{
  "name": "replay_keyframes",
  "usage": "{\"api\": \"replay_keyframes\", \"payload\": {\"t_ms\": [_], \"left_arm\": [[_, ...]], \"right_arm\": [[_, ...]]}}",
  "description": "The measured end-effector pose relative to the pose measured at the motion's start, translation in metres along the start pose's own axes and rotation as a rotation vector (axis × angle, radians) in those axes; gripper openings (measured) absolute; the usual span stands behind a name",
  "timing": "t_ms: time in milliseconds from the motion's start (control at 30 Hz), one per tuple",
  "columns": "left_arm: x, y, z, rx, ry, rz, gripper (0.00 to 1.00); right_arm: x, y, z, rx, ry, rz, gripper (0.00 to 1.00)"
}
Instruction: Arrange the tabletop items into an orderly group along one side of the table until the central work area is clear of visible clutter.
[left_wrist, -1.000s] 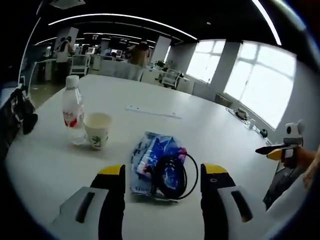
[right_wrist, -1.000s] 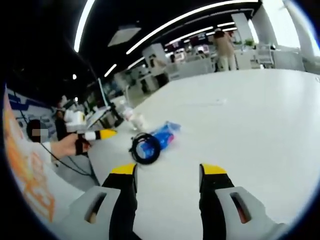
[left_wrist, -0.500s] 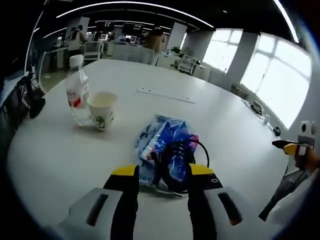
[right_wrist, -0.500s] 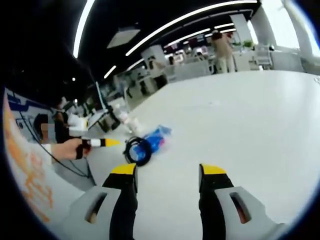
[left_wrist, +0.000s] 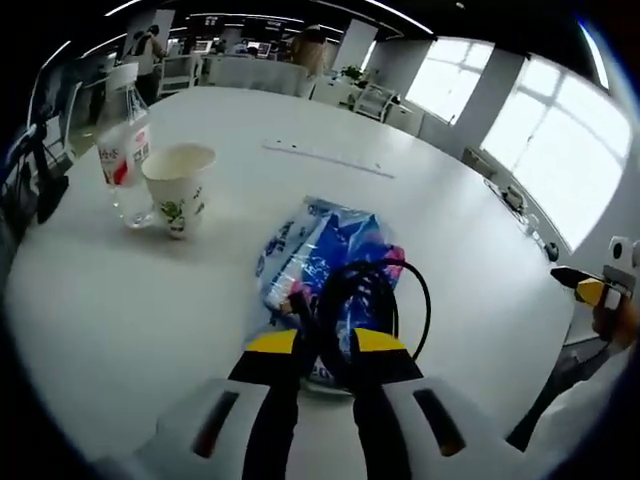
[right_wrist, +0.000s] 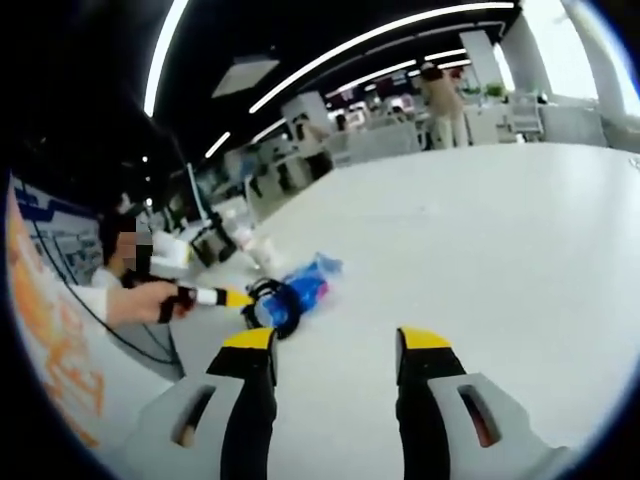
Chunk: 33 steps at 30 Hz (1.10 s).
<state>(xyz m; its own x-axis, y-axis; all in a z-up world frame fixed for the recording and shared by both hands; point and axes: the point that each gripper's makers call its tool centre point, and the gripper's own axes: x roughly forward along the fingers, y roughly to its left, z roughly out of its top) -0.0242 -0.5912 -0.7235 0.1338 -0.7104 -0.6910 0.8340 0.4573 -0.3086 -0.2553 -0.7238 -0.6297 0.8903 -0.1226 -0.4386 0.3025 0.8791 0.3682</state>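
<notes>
A blue snack packet (left_wrist: 322, 255) lies on the white table (left_wrist: 110, 300) with a coiled black cable (left_wrist: 375, 285) on top of it. My left gripper (left_wrist: 325, 345) has its jaws drawn in on the near part of the cable, at the packet's edge. Left of these stand a clear water bottle (left_wrist: 122, 150) and a paper cup (left_wrist: 177, 185), side by side. In the right gripper view, my right gripper (right_wrist: 337, 345) hangs open over bare table (right_wrist: 480, 230), while the left gripper (right_wrist: 235, 298) meets the cable (right_wrist: 265, 305) and packet (right_wrist: 305, 285).
A thin white strip (left_wrist: 325, 158) lies farther back on the table. The right gripper (left_wrist: 588, 290) shows past the table's right edge, held by a hand (left_wrist: 620, 325). Desks, chairs and standing people fill the office behind.
My left gripper has moved forward onto the cable and packet, and its jaws have narrowed from wide apart to pinching. The right gripper stays open and nearly still.
</notes>
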Motion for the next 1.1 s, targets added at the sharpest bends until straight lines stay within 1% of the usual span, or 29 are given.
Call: {"api": "replay_keyframes", "payload": {"t_ms": [33, 133, 300, 400, 533, 567, 600, 667, 700, 733, 767, 800, 833, 867, 900, 1000, 1033, 1067, 1100], "left_arm": [[0.001, 0.000, -0.002, 0.002, 0.008, 0.000, 0.14], [0.003, 0.003, -0.005, 0.017, 0.018, 0.014, 0.13], [0.001, 0.002, -0.003, 0.022, 0.016, 0.017, 0.12], [0.000, 0.001, -0.001, 0.019, 0.014, 0.016, 0.11], [-0.007, -0.005, 0.006, 0.008, -0.018, -0.001, 0.09], [-0.009, -0.008, 0.009, -0.014, -0.037, -0.015, 0.08], [-0.014, -0.011, 0.014, -0.045, -0.065, -0.029, 0.00], [-0.021, -0.014, 0.016, -0.069, -0.086, -0.045, 0.00], [-0.021, -0.013, 0.017, -0.053, -0.084, -0.044, 0.00], [-0.018, -0.010, 0.015, -0.027, -0.068, -0.037, 0.00], [-0.016, -0.008, 0.014, -0.019, -0.058, -0.035, 0.00], [-0.014, -0.007, 0.014, -0.020, -0.055, -0.034, 0.00], [-0.012, -0.005, 0.010, -0.034, -0.039, -0.032, 0.00], [-0.010, 0.000, 0.009, -0.037, -0.039, -0.014, 0.00], [-0.007, 0.002, 0.009, -0.025, -0.041, 0.000, 0.07], [0.000, -0.005, 0.003, -0.003, -0.009, -0.010, 0.47], [0.003, -0.008, 0.002, 0.025, 0.004, -0.016, 0.52], [0.005, -0.009, -0.003, 0.086, 0.043, -0.003, 0.51], [0.008, -0.007, -0.005, 0.128, 0.061, 0.016, 0.44]], "right_arm": [[0.000, -0.001, 0.000, 0.000, 0.001, -0.004, 0.45], [-0.002, -0.003, -0.004, 0.014, 0.005, -0.016, 0.44], [-0.002, 0.004, -0.014, 0.025, 0.024, -0.013, 0.42], [0.001, 0.007, -0.017, 0.023, 0.031, -0.004, 0.42], [0.004, 0.011, -0.014, 0.017, 0.031, 0.005, 0.41], [0.004, 0.012, -0.013, 0.016, 0.030, 0.008, 0.41], [0.005, 0.013, -0.012, 0.013, 0.029, 0.011, 0.41], [0.006, 0.014, -0.013, 0.009, 0.032, 0.015, 0.41], [0.007, 0.014, -0.013, 0.008, 0.034, 0.017, 0.41], [0.007, 0.015, -0.014, 0.008, 0.037, 0.020, 0.41], [0.007, 0.016, -0.015, 0.008, 0.039, 0.022, 0.41], [0.008, 0.016, -0.016, 0.008, 0.043, 0.024, 0.41], [0.008, 0.017, -0.016, 0.006, 0.046, 0.028, 0.41], [0.008, 0.017, -0.017, 0.002, 0.049, 0.030, 0.41], [0.009, 0.017, -0.017, 0.001, 0.049, 0.031, 0.41], [0.008, 0.017, -0.016, 0.003, 0.046, 0.032, 0.41], [0.008, 0.017, -0.016, 0.004, 0.046, 0.031, 0.41], [0.007, 0.017, -0.016, 0.004, 0.046, 0.031, 0.41], [0.007, 0.017, -0.016, 0.004, 0.047, 0.030, 0.41]]}}
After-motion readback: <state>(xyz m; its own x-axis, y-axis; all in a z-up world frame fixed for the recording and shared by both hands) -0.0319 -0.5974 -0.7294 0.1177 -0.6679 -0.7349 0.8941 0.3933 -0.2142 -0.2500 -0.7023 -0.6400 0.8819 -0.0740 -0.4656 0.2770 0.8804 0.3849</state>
